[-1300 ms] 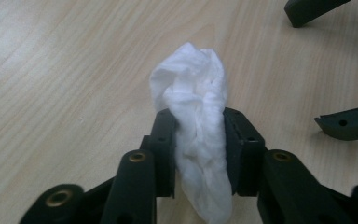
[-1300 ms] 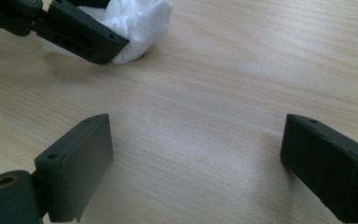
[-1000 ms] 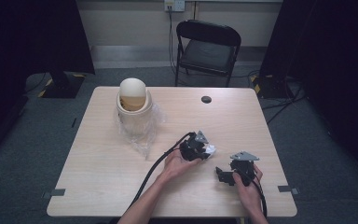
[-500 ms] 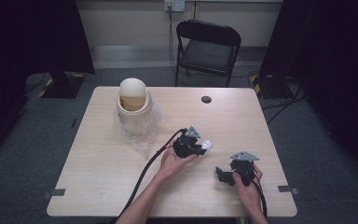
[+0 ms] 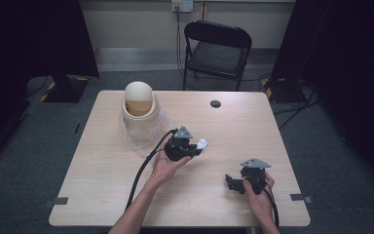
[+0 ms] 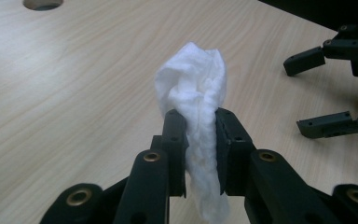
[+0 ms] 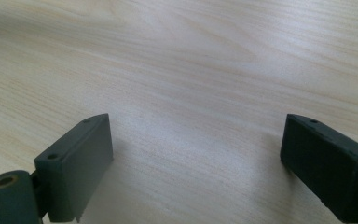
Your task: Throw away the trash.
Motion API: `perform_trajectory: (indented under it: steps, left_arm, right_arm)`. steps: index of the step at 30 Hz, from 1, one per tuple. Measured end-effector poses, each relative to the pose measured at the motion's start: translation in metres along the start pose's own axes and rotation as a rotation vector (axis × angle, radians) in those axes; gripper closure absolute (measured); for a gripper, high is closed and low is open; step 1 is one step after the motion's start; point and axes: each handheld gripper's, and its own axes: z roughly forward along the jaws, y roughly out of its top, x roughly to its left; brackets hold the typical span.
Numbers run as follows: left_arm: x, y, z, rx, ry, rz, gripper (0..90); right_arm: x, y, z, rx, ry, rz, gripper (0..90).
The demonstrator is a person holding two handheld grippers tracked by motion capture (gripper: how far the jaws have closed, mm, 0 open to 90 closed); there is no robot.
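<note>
While the white tissue (image 6: 193, 100) sits pinched between the two jaws of the left tongs (image 6: 200, 135), it is held just above the middle of the tabletop (image 5: 102, 170). The right tongs (image 7: 196, 154) rest low near the front right edge, spread wide with nothing between them.

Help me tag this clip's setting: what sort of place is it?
Probably a lab or recording room, not a home: a lone wooden table on grey carpet, dark curtains at both sides, one folding chair, and cabled handheld grippers.
</note>
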Motion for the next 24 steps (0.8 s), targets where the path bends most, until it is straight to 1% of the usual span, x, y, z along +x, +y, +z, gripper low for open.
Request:
perform_trajectory:
  steps: [1, 2, 4, 5, 7, 8, 10, 12, 13, 17, 20, 22, 24]
  left_arm:
    - [0.000, 0.000, 0.000, 0.000, 0.000, 0.000, 76.0]
    - [0.004, 0.001, -0.005, -0.013, 0.006, -0.002, 76.0]
    - [0.006, 0.001, -0.008, -0.015, 0.008, -0.001, 76.0]
    - [0.007, 0.001, -0.011, -0.026, 0.006, -0.012, 76.0]
    - [0.008, 0.003, -0.017, -0.037, 0.000, -0.013, 76.0]
    - [0.009, 0.004, -0.021, -0.048, -0.004, -0.007, 76.0]
    - [0.010, 0.007, -0.026, -0.054, -0.005, 0.000, 75.9]
    - [0.013, 0.011, -0.035, -0.068, 0.009, 0.005, 76.0]
    - [0.013, 0.011, -0.035, -0.068, 0.009, 0.005, 76.0]
    - [0.015, 0.015, -0.048, -0.072, 0.024, 0.023, 75.9]
    - [0.017, 0.015, -0.052, -0.081, 0.025, 0.018, 75.8]
    - [0.020, 0.015, -0.056, -0.074, 0.042, 0.015, 75.6]
    - [0.023, 0.014, -0.060, -0.083, 0.043, 0.009, 75.4]
  right_arm:
    - [0.000, 0.000, 0.000, 0.000, 0.000, 0.000, 8.4]
    - [0.000, 0.000, 0.000, 0.000, 0.000, 0.000, 8.4]
    - [0.000, 0.000, 0.000, 0.000, 0.000, 0.000, 8.4]
    - [0.000, 0.000, 0.000, 0.000, 0.000, 0.000, 8.4]
    - [0.000, 0.000, 0.000, 0.000, 0.000, 0.000, 8.4]
    - [0.000, 0.000, 0.000, 0.000, 0.000, 0.000, 8.4]
    - [0.000, 0.000, 0.000, 0.000, 0.000, 0.000, 8.4]
    - [0.000, 0.000, 0.000, 0.000, 0.000, 0.000, 8.4]
    - [0.000, 0.000, 0.000, 0.000, 0.000, 0.000, 8.4]
    - [0.000, 0.000, 0.000, 0.000, 0.000, 0.000, 8.4]
    - [0.000, 0.000, 0.000, 0.000, 0.000, 0.000, 8.4]
    - [0.000, 0.000, 0.000, 0.000, 0.000, 0.000, 8.4]
    - [0.000, 0.000, 0.000, 0.000, 0.000, 0.000, 8.4]
